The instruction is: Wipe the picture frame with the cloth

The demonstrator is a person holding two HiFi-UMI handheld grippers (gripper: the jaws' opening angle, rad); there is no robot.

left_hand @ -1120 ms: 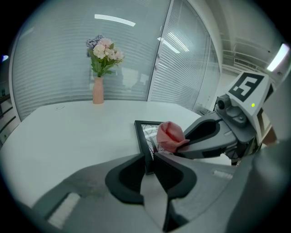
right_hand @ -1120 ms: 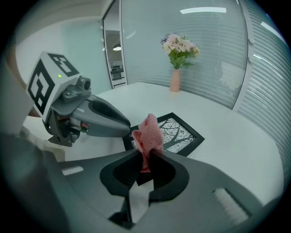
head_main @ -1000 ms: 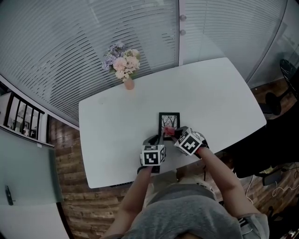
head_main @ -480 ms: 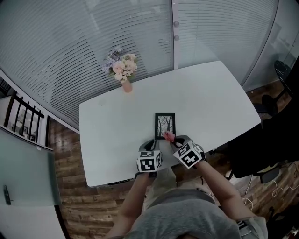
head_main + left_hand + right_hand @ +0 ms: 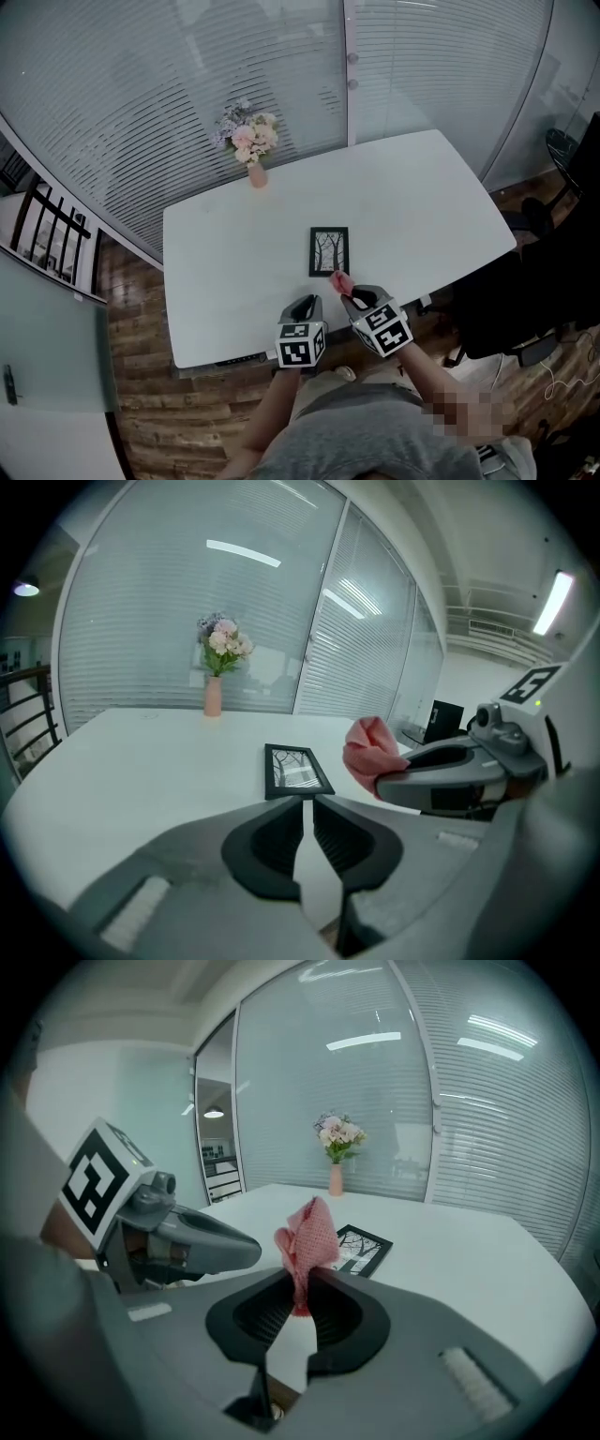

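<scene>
**While the Cloth Is Clamped: Claw and Frame Positions**

Where the right claw is concerned, its jaws are closed on the lower end of the pink cloth. The cloth stands up out of the jaws in a bunched peak. From the right gripper view, the picture frame lies flat on the white desk, ahead of the claw and slightly to its right, partly hidden behind the cloth.

1. Right claw: clamped on the cloth. In the head view, the tip of the cloth sits just short of the frame's near edge, by its right corner. The left gripper view shows the cloth lifted off the desk and clear of the frame.
2. Left claw: jaws drawn together to a narrow slit, nothing between them. It sits just beside the right claw, over the near edge of the desk. The frame lies directly ahead of it, apart from its jaws.
3. Frame: portrait orientation, face up, near the middle of the desk's near half.

A vase of flowers stands at the far edge of the desk, well apart from the frame.
</scene>
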